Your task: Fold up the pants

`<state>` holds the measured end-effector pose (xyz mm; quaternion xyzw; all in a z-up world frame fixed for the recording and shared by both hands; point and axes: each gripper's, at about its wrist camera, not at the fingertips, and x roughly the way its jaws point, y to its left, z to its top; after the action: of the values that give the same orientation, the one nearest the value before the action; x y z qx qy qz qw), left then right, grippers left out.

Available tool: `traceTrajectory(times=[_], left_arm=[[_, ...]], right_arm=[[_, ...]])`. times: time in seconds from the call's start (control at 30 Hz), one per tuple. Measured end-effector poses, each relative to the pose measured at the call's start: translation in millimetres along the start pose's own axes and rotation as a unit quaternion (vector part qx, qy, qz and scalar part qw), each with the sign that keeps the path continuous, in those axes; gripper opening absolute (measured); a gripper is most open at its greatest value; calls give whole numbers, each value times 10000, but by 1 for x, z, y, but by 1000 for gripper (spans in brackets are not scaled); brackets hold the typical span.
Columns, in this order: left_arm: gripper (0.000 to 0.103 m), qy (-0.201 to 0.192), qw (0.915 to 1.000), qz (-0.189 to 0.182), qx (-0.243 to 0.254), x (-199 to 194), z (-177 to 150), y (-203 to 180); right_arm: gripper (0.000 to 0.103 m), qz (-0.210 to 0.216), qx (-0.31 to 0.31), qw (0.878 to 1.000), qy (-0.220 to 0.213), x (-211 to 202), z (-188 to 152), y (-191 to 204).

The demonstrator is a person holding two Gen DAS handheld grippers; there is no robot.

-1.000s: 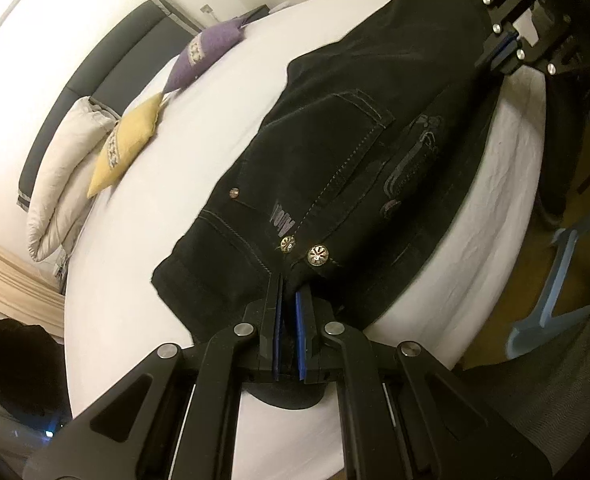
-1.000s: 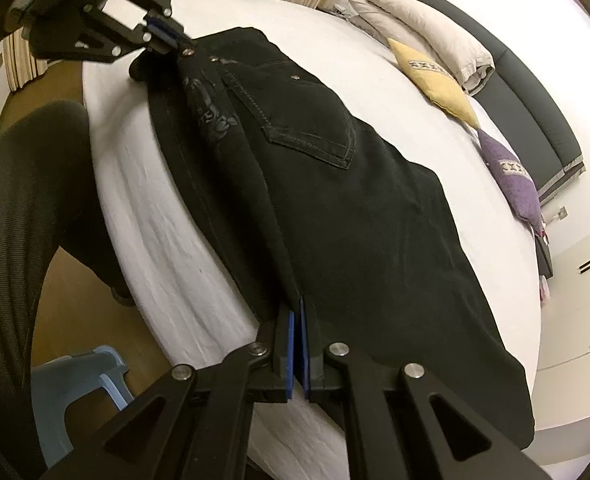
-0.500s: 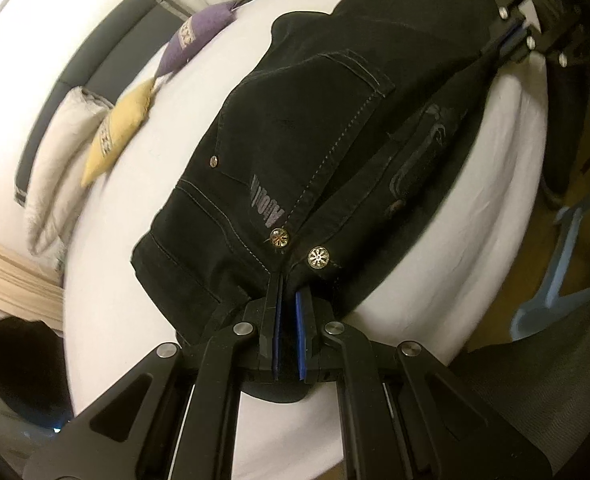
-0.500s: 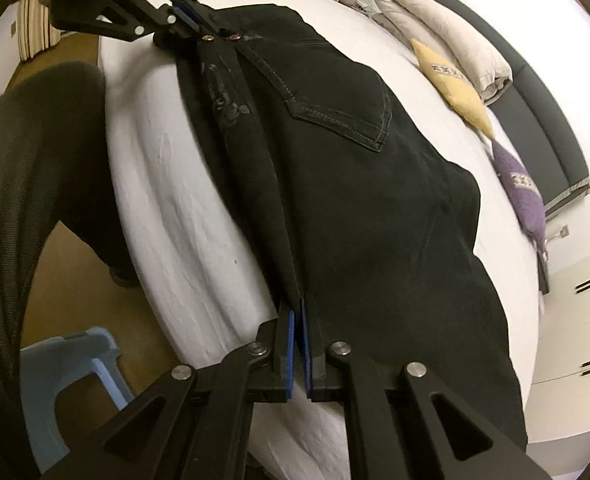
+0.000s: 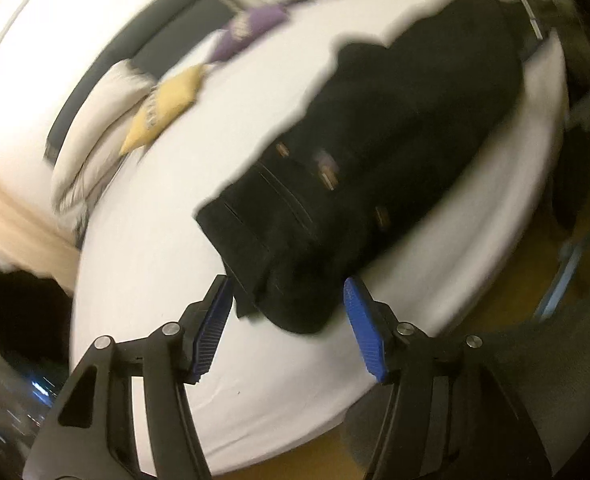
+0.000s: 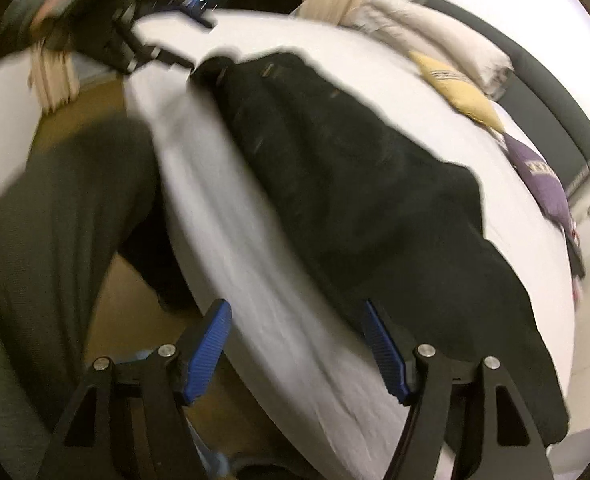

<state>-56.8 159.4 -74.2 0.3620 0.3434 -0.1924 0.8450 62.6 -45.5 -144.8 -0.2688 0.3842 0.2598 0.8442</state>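
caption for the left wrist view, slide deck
Left gripper, jaws just opened, lets go of the black pants lying on the white bed.

Pants [image 5: 395,160]: black denim, matt, heavy weave; small metal rivets and buttons glint on them. Bed sheet [image 5: 155,280]: white cloth, matt, fine creases near the edge. Left gripper [image 5: 287,320] and right gripper [image 6: 295,344]: matt black plastic frames, bright metal pins at the joints, blue ribbed pads [image 6: 209,352] that look rubbery. Yellow cushion [image 5: 163,108] and purple cushion [image 5: 251,32]: soft cloth with a patterned band. White pillows [image 5: 95,120]: plain cloth. Headboard [image 6: 551,100]: dark, matt, looks upholstered. Floor [image 6: 135,300]: brown, slight sheen, wood-like. Frames blurred, so finer texture can't be told.
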Motion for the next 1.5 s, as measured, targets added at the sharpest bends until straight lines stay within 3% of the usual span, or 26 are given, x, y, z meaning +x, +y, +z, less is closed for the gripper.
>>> traceTrajectory(times=[0.1,0.2,0.3,0.4,0.47,0.53,0.6,0.63,0.67,0.7,0.73,0.77,0.8,0.83,0.93,1.0,1.07,1.13,1.2,1.27,1.37,1.43,1.47,1.5], left_arm=[[57,-395,9959,-362,-733,-6,30,9],[57,-502,9918,-720,-926,16,60,-5],[57,-176,9884,-1071,-1066,59,82,-24],[60,541,9817,-1311,-1271,110,87,-42],[81,539,9809,-1226,-1410,120,84,-43],[89,653,9767,-1161,-1683,124,81,-32],[90,741,9744,-1040,-1851,122,82,-26],[90,690,9761,-952,-1829,118,86,-23],[89,561,9788,-864,-1769,108,93,-27],[89,405,9801,-889,-1726,100,101,-32],[89,281,9804,-963,-1693,93,109,-38],[89,197,9813,-994,-1635,90,119,-46],[89,143,9832,-980,-1534,89,128,-56],[89,116,9846,-971,-1448,90,134,-63],[89,231,9866,-947,-1311,106,150,-83],[89,421,9857,-935,-1335,127,159,-90],[90,564,9850,-878,-1372,141,162,-93],[90,604,9835,-866,-1470,146,159,-89],[90,629,9820,-870,-1557,152,160,-88],[90,636,9813,-859,-1600,155,160,-89],[90,650,9815,-813,-1609,153,156,-89],[90,680,9810,-793,-1632,153,154,-88],[90,712,9809,-782,-1634,156,155,-89],[90,746,9809,-770,-1626,158,157,-89]], right_arm=[[66,69,600,9975,-354,-14,16,-27],[64,196,1192,9910,-575,-12,25,-54],[64,384,1804,9813,-543,6,20,-82],[64,480,2543,9659,-21,36,-4,-113],[59,332,2844,9580,155,35,-32,-126],[59,189,3044,9523,84,18,-49,-137],[60,-12,3568,9341,-131,-10,-77,-161],[60,-32,3972,9172,-304,-25,-95,-177],[60,-87,4579,8877,-478,-43,-123,-200],[60,-115,4852,8726,-543,-49,-137,-210],[60,-129,5271,8473,-641,-57,-158,-226],[60,-88,5753,8143,-770,-62,-183,-243],[60,-55,6089,7886,-853,-65,-201,-252],[60,20,6530,7510,-981,-67,-222,-265],[60,230,6938,7093,-1227,-64,-244,-283],[60,419,7152,6899,-1039,-49,-248,-291],[58,633,7074,6973,-971,-35,-238,-296],[39,662,6959,7099,-863,-27,-229,-300],[16,653,6952,7113,-799,-23,-222,-307],[9,590,6883,7188,-786,-27,-214,-315],[9,383,6698,7391,-599,-35,-195,-332],[11,302,6709,7393,-489,-36,-186,-349],[16,225,6758,7360,-335,-33,-172,-362],[38,217,6812,7316,-186,-29,-159,-374]])
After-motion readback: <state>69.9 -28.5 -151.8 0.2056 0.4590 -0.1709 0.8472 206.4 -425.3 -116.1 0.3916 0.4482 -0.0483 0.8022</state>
